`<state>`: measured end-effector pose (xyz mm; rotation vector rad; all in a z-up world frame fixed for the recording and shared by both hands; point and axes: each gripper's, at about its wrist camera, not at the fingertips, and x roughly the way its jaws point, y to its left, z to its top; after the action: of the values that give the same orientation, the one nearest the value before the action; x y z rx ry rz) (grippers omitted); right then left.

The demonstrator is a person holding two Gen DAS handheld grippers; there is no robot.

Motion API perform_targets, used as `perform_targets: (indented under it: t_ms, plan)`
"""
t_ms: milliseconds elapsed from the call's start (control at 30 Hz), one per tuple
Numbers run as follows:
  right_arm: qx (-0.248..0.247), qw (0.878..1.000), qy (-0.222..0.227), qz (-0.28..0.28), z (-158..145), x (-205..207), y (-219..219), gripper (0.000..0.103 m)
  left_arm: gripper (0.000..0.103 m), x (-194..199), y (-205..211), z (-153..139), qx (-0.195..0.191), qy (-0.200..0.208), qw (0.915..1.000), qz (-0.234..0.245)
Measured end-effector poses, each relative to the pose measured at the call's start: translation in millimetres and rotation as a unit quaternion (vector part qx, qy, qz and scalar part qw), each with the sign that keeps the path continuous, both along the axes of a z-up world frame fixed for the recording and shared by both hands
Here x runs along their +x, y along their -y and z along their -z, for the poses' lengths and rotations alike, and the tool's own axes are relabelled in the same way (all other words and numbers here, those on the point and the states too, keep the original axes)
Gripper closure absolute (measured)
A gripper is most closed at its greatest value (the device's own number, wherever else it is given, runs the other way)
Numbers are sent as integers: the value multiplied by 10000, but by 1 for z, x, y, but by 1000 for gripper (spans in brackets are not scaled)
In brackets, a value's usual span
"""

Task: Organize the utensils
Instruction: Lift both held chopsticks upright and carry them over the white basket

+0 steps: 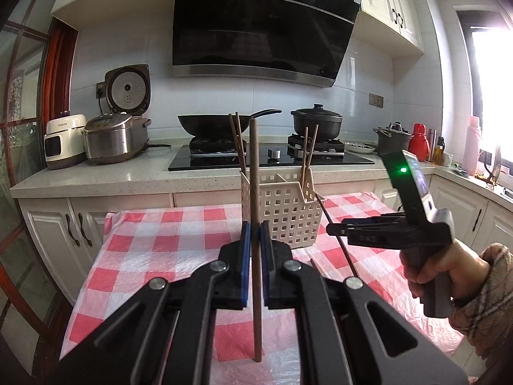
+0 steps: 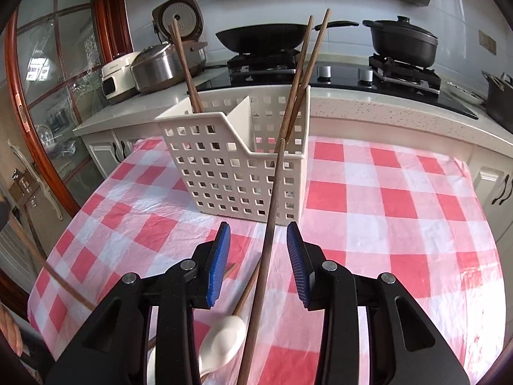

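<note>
Left gripper (image 1: 255, 240) clamped on upright chopstick (image 1: 255, 192), basket (image 1: 282, 211) just ahead; right gripper (image 2: 258, 243) wide around another chopstick (image 2: 272, 211), basket rim ahead.

Left gripper (image 1: 256, 234): matt black plastic body w/ ribbed blue rubbery pads (image 1: 245, 247), metal pivot pins showing a dull shine. Chopstick (image 1: 255, 192) is showing matt brown wood, smooth. Basket (image 2: 237, 166): cream perforated plastic, semi-matt. Tablecloth (image 2: 384, 199) is looking like thin crinkled plastic sheet, red/white check, slightly glossy. Spoon (image 2: 224, 337): glossy white bowl, prob. ceramic, wood handle. Range hood (image 1: 263, 25) is reflecting as gloss black glass w/ brushed-metal trim.
</note>
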<state>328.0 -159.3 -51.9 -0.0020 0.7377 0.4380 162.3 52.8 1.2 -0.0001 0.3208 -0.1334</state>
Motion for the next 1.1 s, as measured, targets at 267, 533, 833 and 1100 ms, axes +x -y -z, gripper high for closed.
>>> perform_targets:
  t_ms: [267, 533, 833, 1100]
  plan:
    - [-121, 9998, -151, 91, 6, 13, -2, 95, 97, 7, -6, 0, -96, -26, 9999, -27]
    - [272, 9990, 344, 72, -24, -24, 11, 96, 97, 4, -5, -4, -127, -7, 9999, 11]
    - [268, 9943, 1030, -34, -61, -83, 27, 96, 97, 7, 5, -6, -160, -178, 9996, 168]
    - [244, 9909, 1322, 25, -77, -96, 33, 96, 97, 5, 16, -17, -98, -20, 9997, 217]
